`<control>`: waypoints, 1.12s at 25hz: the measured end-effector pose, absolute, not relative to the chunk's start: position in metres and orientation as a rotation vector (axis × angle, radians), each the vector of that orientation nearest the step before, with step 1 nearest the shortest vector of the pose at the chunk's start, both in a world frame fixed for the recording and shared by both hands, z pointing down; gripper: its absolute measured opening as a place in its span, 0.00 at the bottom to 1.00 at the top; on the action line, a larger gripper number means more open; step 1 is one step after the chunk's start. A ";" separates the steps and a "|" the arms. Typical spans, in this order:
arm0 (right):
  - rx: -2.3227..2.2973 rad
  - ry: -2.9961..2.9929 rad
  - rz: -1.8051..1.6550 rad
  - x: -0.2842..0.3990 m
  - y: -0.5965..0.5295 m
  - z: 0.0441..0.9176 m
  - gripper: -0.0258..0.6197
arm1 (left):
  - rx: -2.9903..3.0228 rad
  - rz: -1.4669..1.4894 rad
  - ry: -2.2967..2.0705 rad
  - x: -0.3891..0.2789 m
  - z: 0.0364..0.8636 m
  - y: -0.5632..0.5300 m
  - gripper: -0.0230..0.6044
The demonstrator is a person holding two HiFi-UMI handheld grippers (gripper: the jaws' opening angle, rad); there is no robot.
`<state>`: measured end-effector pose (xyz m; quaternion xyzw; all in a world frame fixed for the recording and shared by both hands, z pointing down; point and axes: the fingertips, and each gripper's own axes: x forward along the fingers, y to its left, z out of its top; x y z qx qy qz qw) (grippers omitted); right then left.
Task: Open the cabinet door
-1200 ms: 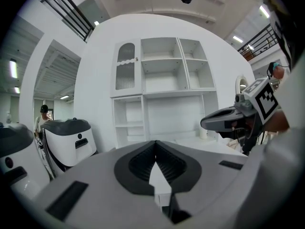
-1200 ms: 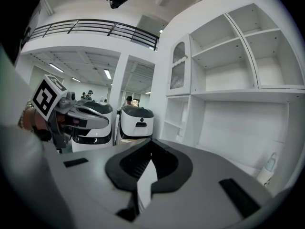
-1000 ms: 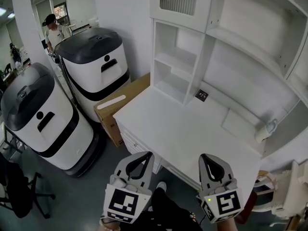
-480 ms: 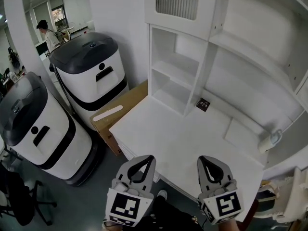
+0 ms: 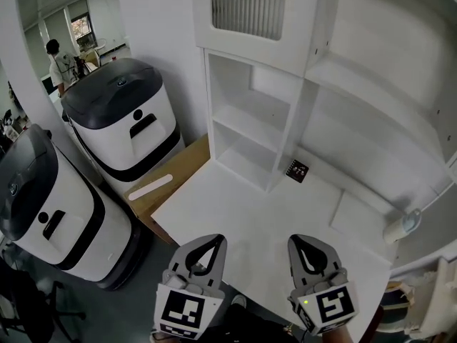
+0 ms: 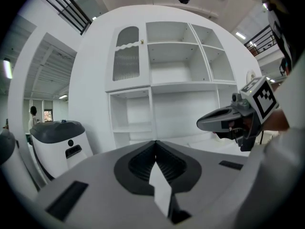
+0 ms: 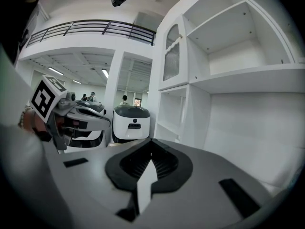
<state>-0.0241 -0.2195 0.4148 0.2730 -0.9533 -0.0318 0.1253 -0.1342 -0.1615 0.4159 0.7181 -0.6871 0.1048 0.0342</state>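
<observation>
"Where is the cabinet door [image 5: 248,9]?"
"Upper left of the white hutch [image 5: 371,113], ribbed panel, shut, well beyond both grippers."
"And the grippers?"
"Left gripper [image 5: 216,240] and right gripper [image 5: 295,240]: jaws pressed together, empty, side by side over the desk [image 5: 243,206]."

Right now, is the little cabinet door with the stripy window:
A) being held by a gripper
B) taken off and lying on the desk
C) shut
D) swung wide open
C: the cabinet door sits flush in its frame, while the left hand-held gripper and the right hand-held gripper, both shut and empty, are low over the desk, well apart from it.
</observation>
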 end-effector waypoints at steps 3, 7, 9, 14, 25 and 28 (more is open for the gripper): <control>0.788 -2.750 -0.073 -0.024 -0.235 0.414 0.04 | 2.208 0.334 -2.108 -0.134 0.414 -0.178 0.04; 0.785 -2.768 -0.087 -0.025 -0.251 0.413 0.04 | 2.230 0.354 -2.118 -0.134 0.413 -0.195 0.04; 0.788 -2.768 -0.069 -0.024 -0.257 0.414 0.04 | 2.246 0.363 -2.120 -0.133 0.409 -0.201 0.04; 0.820 -2.768 -0.072 -0.020 -0.264 0.409 0.04 | 2.263 0.343 -2.100 -0.132 0.393 -0.213 0.04; 0.916 -2.746 -0.170 -0.017 -0.281 0.378 0.04 | 2.412 0.351 -2.015 -0.129 0.373 -0.238 0.04; 0.932 -2.754 -0.202 -0.020 -0.285 0.363 0.04 | 2.452 0.364 -2.020 -0.132 0.360 -0.245 0.04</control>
